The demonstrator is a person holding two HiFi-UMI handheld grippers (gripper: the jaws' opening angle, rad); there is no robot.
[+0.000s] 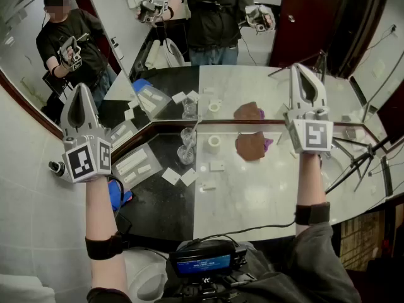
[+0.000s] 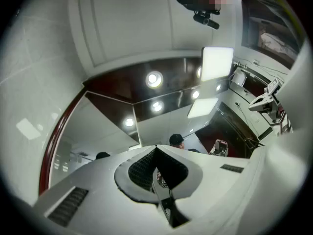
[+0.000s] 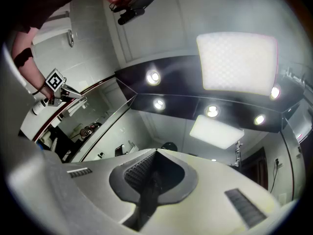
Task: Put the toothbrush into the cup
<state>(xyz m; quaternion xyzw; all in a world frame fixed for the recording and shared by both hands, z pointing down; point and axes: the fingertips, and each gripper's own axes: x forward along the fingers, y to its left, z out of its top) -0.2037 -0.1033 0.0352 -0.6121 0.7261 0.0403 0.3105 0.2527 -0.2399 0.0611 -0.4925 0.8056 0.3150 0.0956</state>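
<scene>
Above the worktop, both pairs of jaws are pressed together on nothing, the left gripper and right gripper raised. Between them, by the far mirror, stands the clear cup — the toothbrush apparently leaning inside.

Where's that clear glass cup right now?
In the head view the clear glass cup stands left of centre on the dark countertop, close to the mirror, with a small white ring just to its right.
</scene>
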